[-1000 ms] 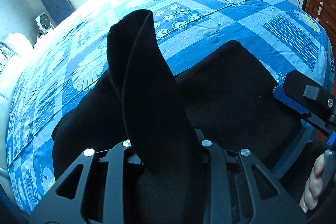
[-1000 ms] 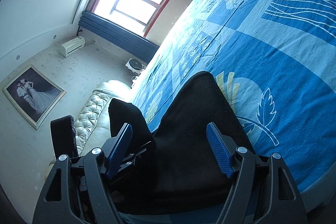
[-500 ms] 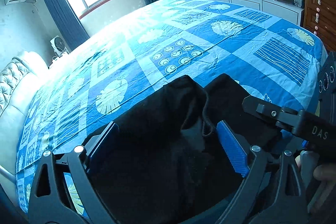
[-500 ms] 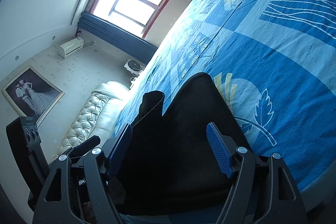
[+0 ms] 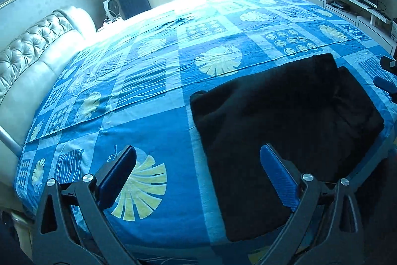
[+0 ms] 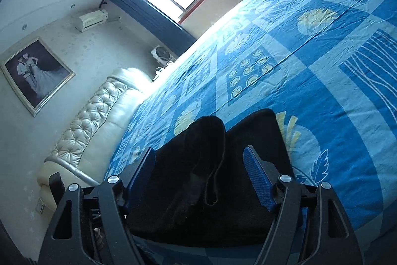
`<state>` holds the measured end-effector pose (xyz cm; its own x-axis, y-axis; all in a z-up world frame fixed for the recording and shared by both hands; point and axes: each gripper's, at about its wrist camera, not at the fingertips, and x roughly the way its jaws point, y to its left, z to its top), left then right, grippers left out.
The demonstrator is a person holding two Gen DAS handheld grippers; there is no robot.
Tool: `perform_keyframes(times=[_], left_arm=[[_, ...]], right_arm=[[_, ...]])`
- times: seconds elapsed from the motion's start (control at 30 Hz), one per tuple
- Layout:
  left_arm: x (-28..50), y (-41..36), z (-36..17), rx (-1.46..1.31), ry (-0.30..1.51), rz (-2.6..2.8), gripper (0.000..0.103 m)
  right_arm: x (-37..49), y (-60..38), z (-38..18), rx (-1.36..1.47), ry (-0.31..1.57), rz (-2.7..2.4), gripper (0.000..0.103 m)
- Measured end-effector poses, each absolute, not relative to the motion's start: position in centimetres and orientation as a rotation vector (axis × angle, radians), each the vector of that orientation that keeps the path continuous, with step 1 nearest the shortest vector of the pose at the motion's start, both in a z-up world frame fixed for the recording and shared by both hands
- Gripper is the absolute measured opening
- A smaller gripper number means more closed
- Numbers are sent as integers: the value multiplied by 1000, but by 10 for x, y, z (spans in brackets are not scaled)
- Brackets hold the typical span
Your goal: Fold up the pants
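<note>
Left gripper [image 5: 198, 178] hangs released and empty above the near edge of the bed [image 5: 153, 121], its jaws spread wide, one finger over bare sheet and the other over the pants [image 5: 285, 121]. One pair of black pants is present, lying as a thick, partly folded stack at the bed's near right corner, with a loose upper layer draped across the top. Right gripper [image 6: 199, 170] is likewise released, jaws parted over the same stack and grasping nothing; a raised fold with a visible hem edge sits between its fingers. Judgement: the fold has been laid down and the step in hand is tidying or a final fold. To do it well, each gripper should take a full pinch through all layers at the stack's edge, lift only slightly, and lay the cloth over with its edges squared, then press the raised ridge flat. Count: two grippers, one garment, one bed, one tufted headboard [image 5: 27, 46] at the left.
</note>
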<state>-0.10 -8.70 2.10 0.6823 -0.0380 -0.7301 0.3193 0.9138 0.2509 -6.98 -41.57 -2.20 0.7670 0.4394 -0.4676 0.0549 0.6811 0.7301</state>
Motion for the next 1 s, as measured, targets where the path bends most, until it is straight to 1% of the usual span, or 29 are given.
perform_keyframes(times=[0.13, 0.27, 0.33, 0.37, 0.4, 0.47, 0.5, 0.53, 0.57, 0.6, 0.7, 1.0], left_arm=[[6, -61, 12, 319, 860, -186, 100], [5, -54, 14, 299, 870, -201, 100], [3, -55, 14, 300, 869, -214, 100], [3, -56, 13, 301, 872, -218, 100], [3, -56, 12, 300, 875, -222, 100], [4, -57, 11, 295, 885, -230, 100], [4, -57, 10, 289, 892, -235, 100], [4, -57, 9, 283, 899, -239, 100], [4, -57, 8, 279, 903, -241, 100], [4, -57, 8, 277, 907, -242, 100], [3, -56, 6, 282, 909, -239, 100], [7, -52, 2, 271, 929, -232, 100]], right_arm=[[-40, -396, -45, 827, 827, 280, 73], [-25, -374, -63, 836, 914, 341, 73], [-22, -363, -65, 792, 946, 347, 72], [-21, -358, -65, 762, 958, 336, 69], [-20, -355, -65, 741, 971, 328, 61], [-20, -352, -68, 728, 988, 307, 51], [-20, -353, -68, 721, 993, 296, 44], [-20, -352, -69, 713, 1000, 287, 40], [-21, -353, -70, 717, 1005, 282, 31], [-21, -356, -71, 736, 1005, 282, 25], [-22, -363, -67, 773, 980, 287, 18], [-34, -375, -14, 736, 856, 303, 15]])
